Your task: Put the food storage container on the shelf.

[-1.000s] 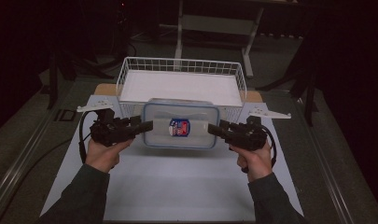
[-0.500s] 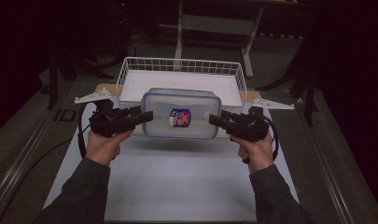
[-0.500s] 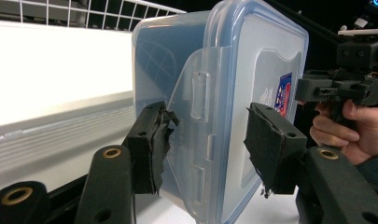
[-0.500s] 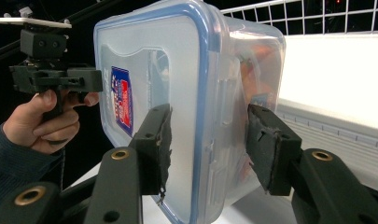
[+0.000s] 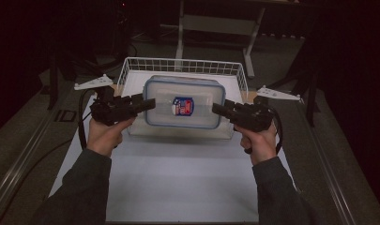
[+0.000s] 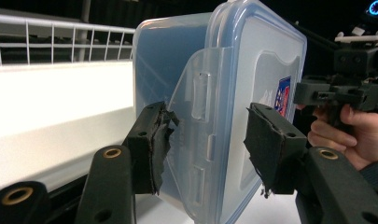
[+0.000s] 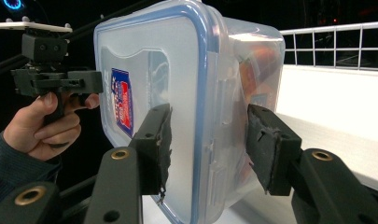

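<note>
The left gripper (image 5: 150, 104) and the right gripper (image 5: 218, 108) both stand with jaws spread. In the left gripper view the black pads straddle a folded-down end clasp of the clear rectangular plastic food container with a blue-rimmed snap lid (image 6: 252, 70), one pad just at the clasp and the other apart from the lid. The right gripper (image 7: 207, 140) likewise brackets the opposite end with gaps on both sides. A second ago the container sat nearer the person, in front of the white wire basket (image 5: 178, 61), carried between the two grippers. It has since gone forward and now lies at the basket's front part, so the placing looks done and the grip let go. Whether it rests fully on the basket floor I cannot tell. The lid bears a small red, white and blue sticker (image 5: 182, 106), its writing too small to read.
</note>
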Demonstrator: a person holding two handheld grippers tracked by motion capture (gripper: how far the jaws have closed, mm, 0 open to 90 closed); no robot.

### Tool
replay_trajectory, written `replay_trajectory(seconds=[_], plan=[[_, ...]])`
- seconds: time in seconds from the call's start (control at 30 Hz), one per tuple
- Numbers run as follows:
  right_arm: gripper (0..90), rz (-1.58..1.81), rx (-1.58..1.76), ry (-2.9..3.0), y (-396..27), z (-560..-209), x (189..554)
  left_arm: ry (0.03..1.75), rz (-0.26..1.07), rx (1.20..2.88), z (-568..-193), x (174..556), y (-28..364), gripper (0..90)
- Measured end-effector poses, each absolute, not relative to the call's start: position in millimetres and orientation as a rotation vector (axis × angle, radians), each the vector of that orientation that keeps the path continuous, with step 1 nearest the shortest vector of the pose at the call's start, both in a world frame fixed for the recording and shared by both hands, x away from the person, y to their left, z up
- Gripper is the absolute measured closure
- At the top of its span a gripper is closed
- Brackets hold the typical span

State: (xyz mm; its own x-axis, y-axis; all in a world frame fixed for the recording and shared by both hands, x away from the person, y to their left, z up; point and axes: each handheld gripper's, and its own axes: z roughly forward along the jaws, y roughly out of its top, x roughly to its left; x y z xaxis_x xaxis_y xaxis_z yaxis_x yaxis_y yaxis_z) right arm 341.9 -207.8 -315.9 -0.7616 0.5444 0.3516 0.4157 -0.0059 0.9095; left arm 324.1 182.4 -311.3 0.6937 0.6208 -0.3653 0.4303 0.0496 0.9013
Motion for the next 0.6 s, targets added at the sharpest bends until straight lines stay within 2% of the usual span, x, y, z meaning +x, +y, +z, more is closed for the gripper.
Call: replay_trajectory(seconds=[0.6], plan=[[51.7,1.891,1.026,2.114,-209,-304,364,0.874,0.171,1.532,-304,351,182,49.1]])
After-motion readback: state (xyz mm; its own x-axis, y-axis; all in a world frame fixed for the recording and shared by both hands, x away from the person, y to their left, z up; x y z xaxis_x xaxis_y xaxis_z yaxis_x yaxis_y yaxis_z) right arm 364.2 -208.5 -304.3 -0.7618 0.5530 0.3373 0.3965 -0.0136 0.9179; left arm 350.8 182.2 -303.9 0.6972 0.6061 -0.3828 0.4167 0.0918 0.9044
